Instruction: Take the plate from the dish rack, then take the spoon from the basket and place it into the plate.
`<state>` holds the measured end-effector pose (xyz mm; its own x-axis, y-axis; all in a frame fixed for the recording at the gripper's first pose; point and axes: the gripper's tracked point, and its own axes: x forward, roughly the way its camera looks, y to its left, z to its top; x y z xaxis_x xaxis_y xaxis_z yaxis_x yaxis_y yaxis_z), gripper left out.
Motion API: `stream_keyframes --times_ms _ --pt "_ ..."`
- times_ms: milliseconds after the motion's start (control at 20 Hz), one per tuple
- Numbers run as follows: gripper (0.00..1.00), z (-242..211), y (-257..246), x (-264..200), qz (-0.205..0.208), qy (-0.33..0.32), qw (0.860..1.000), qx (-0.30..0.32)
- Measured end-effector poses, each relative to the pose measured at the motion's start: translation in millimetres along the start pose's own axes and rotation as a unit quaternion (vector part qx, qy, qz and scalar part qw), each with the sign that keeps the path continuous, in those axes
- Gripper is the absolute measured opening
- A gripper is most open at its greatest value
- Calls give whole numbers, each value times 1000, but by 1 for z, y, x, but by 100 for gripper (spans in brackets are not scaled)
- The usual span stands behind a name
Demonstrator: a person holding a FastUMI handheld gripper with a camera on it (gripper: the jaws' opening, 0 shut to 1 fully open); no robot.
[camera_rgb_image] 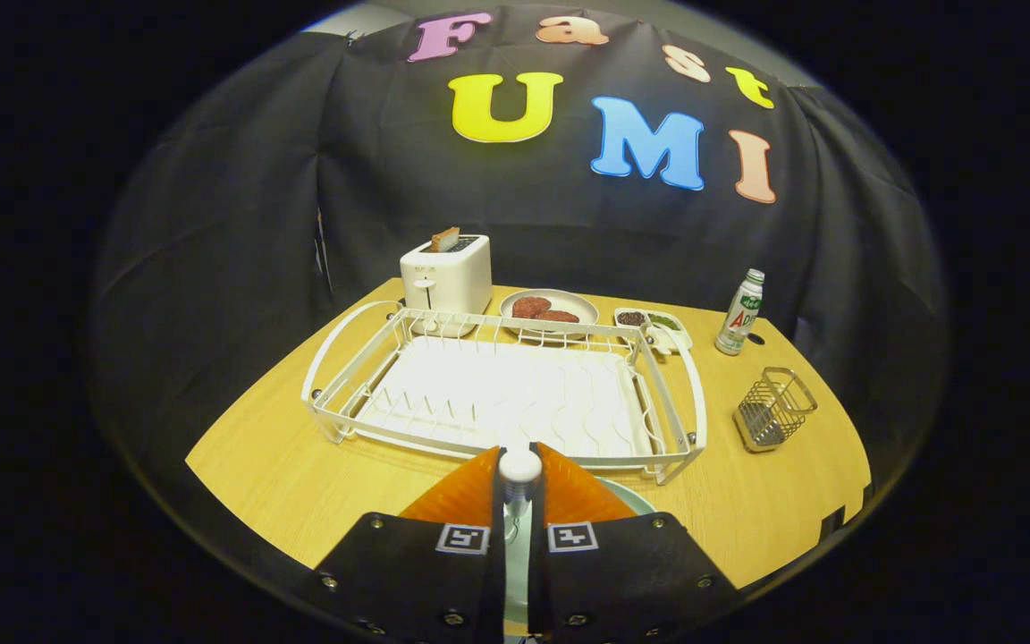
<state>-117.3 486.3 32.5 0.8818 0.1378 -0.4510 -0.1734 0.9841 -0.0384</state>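
My gripper (pixel 519 452) hangs low over the near edge of the wooden table, its orange fingers (pixel 470 492) close together. Both press on a spoon (pixel 520 469), whose white rounded end sticks up between the tips while the pale shaft runs down the narrow gap. Under the fingers lies a pale green plate (pixel 633 497); a sliver of its rim shows to the right of them. The white wire dish rack (pixel 685 394) stands just beyond the fingertips with nothing in it. The small wire basket (pixel 774 410) sits to the right of the rack and looks empty.
Behind the rack stand a white toaster (pixel 445 273) with a slice of bread in it, a plate of brown patties (pixel 549 309), a small divided dish (pixel 654 320) and a green-and-white bottle (pixel 740 313). Bare tabletop (pixel 300 483) lies to the left of my fingers.
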Motion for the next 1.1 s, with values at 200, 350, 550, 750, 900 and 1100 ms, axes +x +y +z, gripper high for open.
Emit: stream_keyframes --times_ms 200,350,550,750,900,1100 --pt "12 -6 -4 2 -2 8 1000 18" --pt "15 -8 -7 2 -3 13 1000 21" --pt "25 -8 -18 0 -18 14 999 31" --pt "41 -15 -36 -2 -41 27 998 46" --pt "41 -18 -53 -4 -64 34 996 51" --pt "41 -17 -69 -4 -84 35 994 60"
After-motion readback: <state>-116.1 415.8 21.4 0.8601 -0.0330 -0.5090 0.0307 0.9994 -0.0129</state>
